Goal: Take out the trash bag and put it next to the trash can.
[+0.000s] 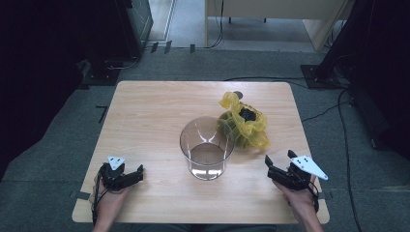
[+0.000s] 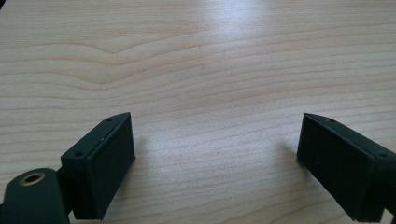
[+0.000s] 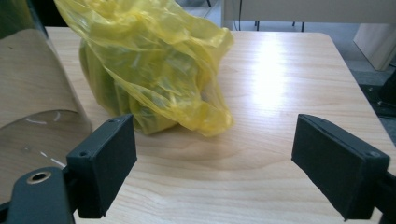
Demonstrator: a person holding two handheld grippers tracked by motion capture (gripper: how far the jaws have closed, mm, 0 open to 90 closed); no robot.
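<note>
Two grippers sit parked at the near edge of the surface (image 1: 145,101), and between them the question is who goes for the yellow bag (image 1: 245,123). The right gripper (image 1: 279,162) has the better claim: it rests at the near right, and the bag lies ahead of it, farther away and a little to the left, on the right half of the surface. From the right gripper view the crumpled yellow plastic (image 3: 154,70) sits forward and left of centre, apart from the jaws, which stand wide open with bare wood between them. Nothing is held.

Over on the near left, the left gripper (image 1: 130,175) is also spread open and empty; its own view looks down on plain wood grain (image 2: 201,70) between its two black jaws. The bag is well apart from it, across the surface to the far right.

Between the two stands the clear cup (image 1: 207,147), upright, mouth open, near the middle of the surface. The bag sits just behind it on the right, close enough that whether they touch cannot be told. In the right gripper view the cup's wall (image 3: 37,93) shows at the left edge, just beside the bag.

The bag's bulk runs roughly from far left to near right, a knotted peak at its far end. A reach forward and slightly left looks like the right gripper's line.
</note>
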